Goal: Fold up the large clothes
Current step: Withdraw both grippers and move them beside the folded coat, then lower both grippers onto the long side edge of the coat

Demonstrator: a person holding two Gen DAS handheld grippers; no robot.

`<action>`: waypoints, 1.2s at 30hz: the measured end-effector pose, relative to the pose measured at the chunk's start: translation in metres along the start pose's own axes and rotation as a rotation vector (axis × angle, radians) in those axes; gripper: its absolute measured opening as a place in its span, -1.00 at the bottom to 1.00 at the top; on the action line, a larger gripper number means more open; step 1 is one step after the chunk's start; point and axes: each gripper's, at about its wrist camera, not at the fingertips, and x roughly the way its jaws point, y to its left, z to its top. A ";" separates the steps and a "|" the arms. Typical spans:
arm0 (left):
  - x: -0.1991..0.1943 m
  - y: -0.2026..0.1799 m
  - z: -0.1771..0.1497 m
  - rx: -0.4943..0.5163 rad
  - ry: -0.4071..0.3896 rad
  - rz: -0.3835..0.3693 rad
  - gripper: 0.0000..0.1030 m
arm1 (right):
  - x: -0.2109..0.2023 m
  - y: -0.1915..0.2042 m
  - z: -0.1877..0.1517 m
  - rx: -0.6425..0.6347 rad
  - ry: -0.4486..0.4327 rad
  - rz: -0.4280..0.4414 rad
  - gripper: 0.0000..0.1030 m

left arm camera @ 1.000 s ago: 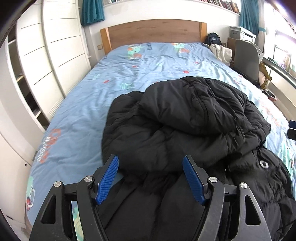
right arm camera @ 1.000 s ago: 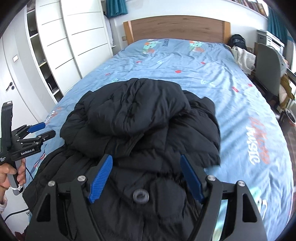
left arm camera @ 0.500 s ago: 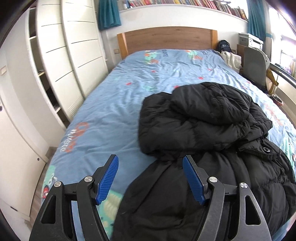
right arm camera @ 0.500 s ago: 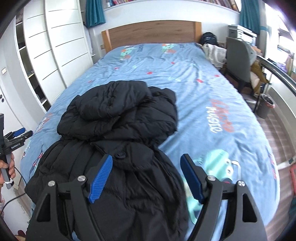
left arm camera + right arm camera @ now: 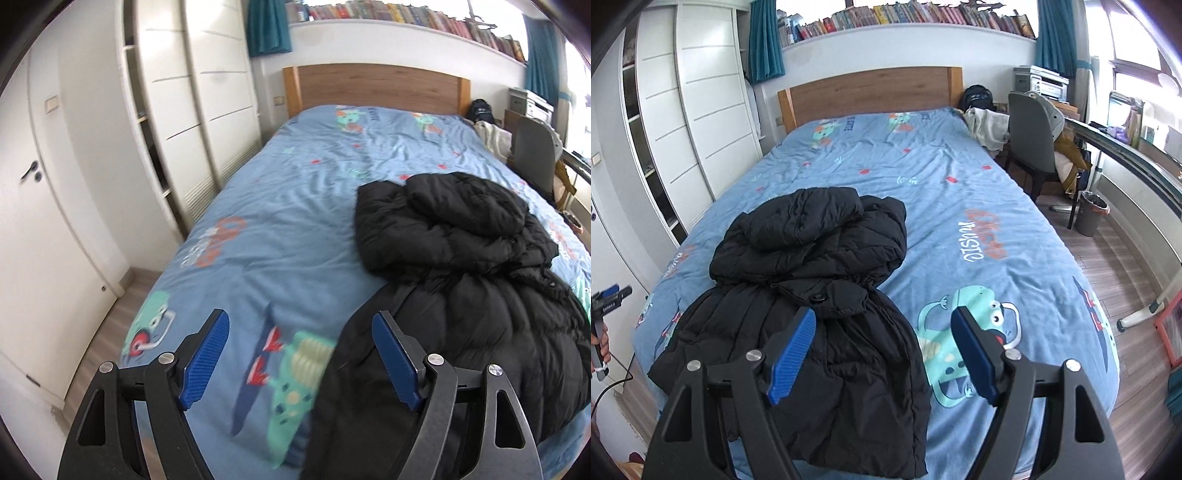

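Left gripper (image 5: 300, 354) jaws opening, right gripper (image 5: 882, 350) agape, both empty

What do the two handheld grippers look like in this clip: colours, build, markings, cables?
Both the left gripper and right gripper have black open-frame linkage arms with silver pivot bolts and ribbed blue pads on the jaws. The right view shows white lettering and a thin black cable on the left one.

Black jacket (image 5: 809, 295) on bed (image 5: 960, 206) — fingers (image 5: 792, 350) apart.

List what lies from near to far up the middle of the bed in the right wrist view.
Right gripper → black puffer jacket → bare blue cartoon-print bedspread → wooden headboard → row of books on the high shelf.
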 end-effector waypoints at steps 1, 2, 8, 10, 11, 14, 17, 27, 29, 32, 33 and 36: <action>-0.001 0.008 -0.005 -0.005 0.009 0.006 0.54 | -0.006 -0.003 -0.003 0.009 -0.006 0.000 0.46; -0.003 0.019 -0.011 -0.014 0.018 0.013 0.55 | -0.010 -0.006 -0.006 0.018 -0.011 -0.002 0.46; -0.013 0.074 -0.047 -0.123 0.059 0.039 0.56 | -0.029 -0.030 -0.028 0.095 -0.018 -0.019 0.60; -0.015 0.088 -0.057 -0.163 0.071 0.043 0.57 | -0.030 -0.036 -0.032 0.111 -0.015 -0.023 0.64; -0.015 0.094 -0.063 -0.183 0.079 0.043 0.58 | -0.030 -0.039 -0.035 0.122 -0.013 -0.022 0.65; -0.011 0.105 -0.075 -0.231 0.103 0.020 0.58 | -0.026 -0.046 -0.042 0.153 -0.001 -0.011 0.66; -0.004 0.105 -0.082 -0.256 0.133 -0.012 0.60 | -0.015 -0.050 -0.050 0.170 0.020 -0.003 0.67; 0.036 0.069 -0.093 -0.272 0.245 -0.103 0.62 | 0.040 -0.067 -0.084 0.242 0.127 0.020 0.67; 0.047 0.058 -0.096 -0.258 0.273 -0.141 0.63 | 0.049 -0.069 -0.091 0.248 0.149 0.019 0.67; 0.064 0.043 -0.101 -0.246 0.321 -0.205 0.63 | 0.061 -0.071 -0.101 0.266 0.178 0.025 0.67; 0.069 0.037 -0.102 -0.241 0.336 -0.233 0.63 | 0.066 -0.072 -0.105 0.275 0.189 0.031 0.67; 0.080 0.024 -0.106 -0.221 0.365 -0.268 0.63 | 0.076 -0.072 -0.112 0.284 0.214 0.032 0.67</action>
